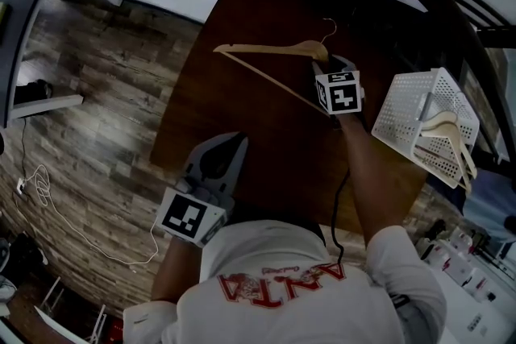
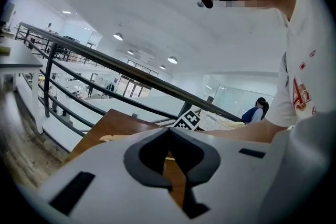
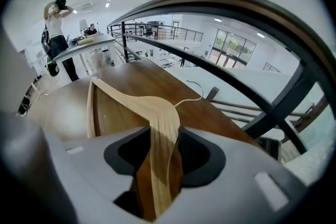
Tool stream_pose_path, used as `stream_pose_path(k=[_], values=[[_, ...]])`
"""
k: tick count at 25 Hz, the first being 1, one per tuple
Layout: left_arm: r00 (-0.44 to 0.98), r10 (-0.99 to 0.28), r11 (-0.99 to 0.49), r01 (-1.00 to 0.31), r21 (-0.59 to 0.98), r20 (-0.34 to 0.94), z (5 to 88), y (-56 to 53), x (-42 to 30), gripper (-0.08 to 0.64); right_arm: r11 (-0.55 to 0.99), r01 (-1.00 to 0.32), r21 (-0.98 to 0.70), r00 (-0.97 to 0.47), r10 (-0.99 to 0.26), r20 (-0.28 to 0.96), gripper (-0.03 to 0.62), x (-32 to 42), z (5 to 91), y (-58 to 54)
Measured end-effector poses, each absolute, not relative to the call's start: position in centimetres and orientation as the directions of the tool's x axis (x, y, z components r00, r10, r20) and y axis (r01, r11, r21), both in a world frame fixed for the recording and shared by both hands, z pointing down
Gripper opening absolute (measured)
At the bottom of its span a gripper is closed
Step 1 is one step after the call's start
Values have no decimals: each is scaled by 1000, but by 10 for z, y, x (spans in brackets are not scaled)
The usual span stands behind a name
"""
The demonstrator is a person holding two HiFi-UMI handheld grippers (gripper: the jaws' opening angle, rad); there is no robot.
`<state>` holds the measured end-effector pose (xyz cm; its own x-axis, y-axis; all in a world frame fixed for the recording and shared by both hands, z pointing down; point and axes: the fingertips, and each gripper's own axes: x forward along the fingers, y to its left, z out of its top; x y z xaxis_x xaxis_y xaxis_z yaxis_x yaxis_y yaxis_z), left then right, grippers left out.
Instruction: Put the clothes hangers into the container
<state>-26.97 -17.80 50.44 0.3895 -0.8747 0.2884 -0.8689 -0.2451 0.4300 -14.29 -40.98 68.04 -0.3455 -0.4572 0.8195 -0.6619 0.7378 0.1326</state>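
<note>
A pale wooden hanger (image 1: 274, 51) with a wire hook lies at the far side of the dark wooden table (image 1: 234, 117). My right gripper (image 1: 326, 62) is at its neck, below the hook. In the right gripper view one arm of the hanger (image 3: 152, 113) runs between the jaws of the right gripper (image 3: 164, 147), and the pads close on both its sides. The white perforated container (image 1: 403, 113) stands tilted at the table's right edge, with other wooden hangers (image 1: 445, 129) in it. My left gripper (image 1: 230, 145) hovers over the near table edge, shut and empty, as the left gripper view (image 2: 169, 131) also shows.
A dark metal railing (image 3: 226, 78) runs behind the table's far edge. Planked floor (image 1: 105, 93) lies to the left, with a white cable (image 1: 48, 197) on it. The person's white shirt (image 1: 290, 294) fills the bottom of the head view. Other people stand far off.
</note>
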Motion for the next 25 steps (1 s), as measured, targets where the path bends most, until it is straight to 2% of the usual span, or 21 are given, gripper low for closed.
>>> stream_pose_path(k=[6,13,25], values=[[381,-888,-256,-875,411,257,488,-174,-268,8,737,-651,181,-395,-533,749,164,-145,638,-377],[369,-910,-283,-886,368,190,449,-175,-264,9,695,-706,136,-446,-586,677,164,-128,576,-340],[448,-891,-411,-864,290,73,381,-181,-194,9,591,-800,100,-457,-709,537,164,-19,462,-274]])
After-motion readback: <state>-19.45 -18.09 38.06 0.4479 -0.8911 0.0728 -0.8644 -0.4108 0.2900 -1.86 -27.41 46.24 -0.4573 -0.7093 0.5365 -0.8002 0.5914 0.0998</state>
